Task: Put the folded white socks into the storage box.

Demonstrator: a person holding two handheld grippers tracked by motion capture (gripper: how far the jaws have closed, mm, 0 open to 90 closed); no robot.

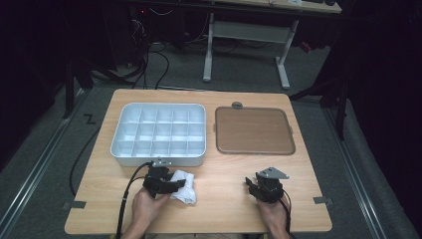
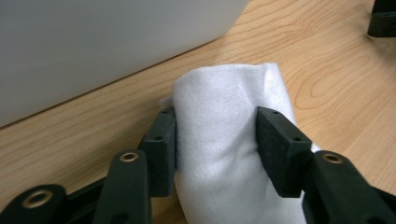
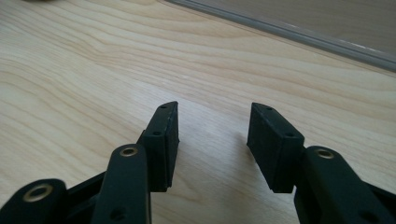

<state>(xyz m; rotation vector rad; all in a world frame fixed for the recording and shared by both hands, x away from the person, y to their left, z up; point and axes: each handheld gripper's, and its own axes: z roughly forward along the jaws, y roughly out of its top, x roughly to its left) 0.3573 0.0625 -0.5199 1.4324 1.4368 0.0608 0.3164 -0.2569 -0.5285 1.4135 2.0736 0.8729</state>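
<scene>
Right now the left gripper (image 2: 215, 140) has its jaws on both sides of a white cloth (image 2: 224, 135), pads pressing into the fabric so it bulges up between them: clamped, I'd say. Right gripper (image 3: 212, 140) has jaws apart with nothing between them, just bare wood below.

Progress, as a judgement: early stage. Cloth is gripped but still lying on the surface (image 1: 224, 209), near the front edge, just in front of the white compartment tray (image 1: 158, 134) and apart from it. Every tray cell looks empty from the high view. Brown flat tray (image 1: 254, 130) to the right is bare too. So nothing placed yet; lifting, moving and any folding of the cloth are all still ahead. Where it should end up I can't tell.

Cloth itself: white knit, fine ribbed weave, soft, rumpled into a loose fold rather than flat. From above it's a small crumpled heap beside the left gripper (image 1: 164, 181), right gripper (image 1: 266, 189) well apart from it.
</scene>
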